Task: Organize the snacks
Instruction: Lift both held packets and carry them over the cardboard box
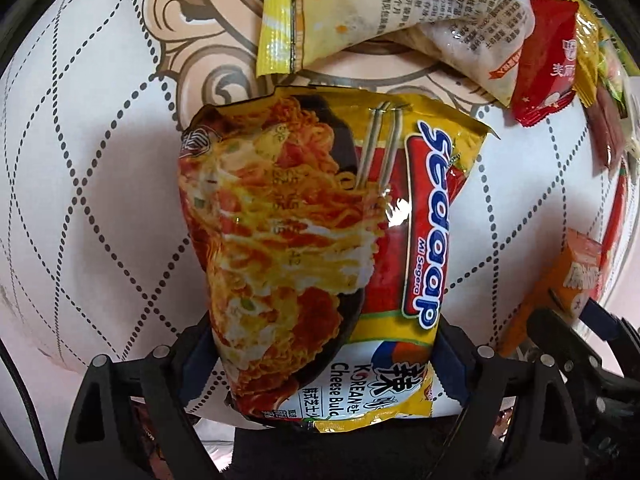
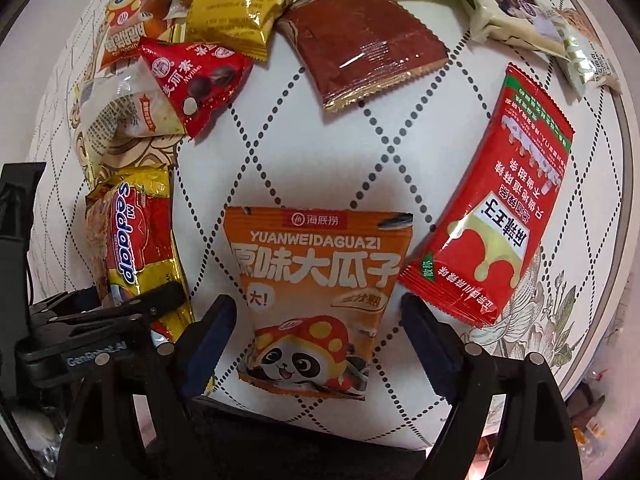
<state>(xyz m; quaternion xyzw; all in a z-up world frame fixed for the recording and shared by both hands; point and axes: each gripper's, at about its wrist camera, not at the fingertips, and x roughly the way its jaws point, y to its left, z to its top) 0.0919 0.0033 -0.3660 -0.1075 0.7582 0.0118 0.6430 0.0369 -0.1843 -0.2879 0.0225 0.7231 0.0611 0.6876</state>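
Left gripper point(image 1: 320, 364): nearest the left wrist camera, its two fingers press the sides of the Sedaap noodle pack point(image 1: 316, 240) at the pack's near end; it is clamped on the pack.
Noodle pack position: it juts forward from the fingers over the patterned table point(image 1: 80, 200); whether its far end rests on the surface or hangs just above cannot be told.
Right gripper point(image 2: 316, 344): spread wide, one finger on each side of the orange sunflower-seed bag point(image 2: 316, 280), with a gap on both sides.
Seed bag: flat on the table, print up, lower half between the fingers.
Neighbours: a red spicy-strip packet point(image 2: 500, 216) lies just beside the bag's right edge; the noodle pack point(image 2: 136, 248) sits to its left.
Pile: a red triangular candy bag point(image 2: 200, 84), a brown flat packet point(image 2: 364, 48) and yellow packs crowd the far side.
Step in hand, as a judgement: carry the noodles to their group while the right side takes the seed bag.
How to do it well: close on the bag's middle, squarely, keeping the right finger clear of the red packet.
Risk: slick film could slip; a corner grip would let the bag swing.
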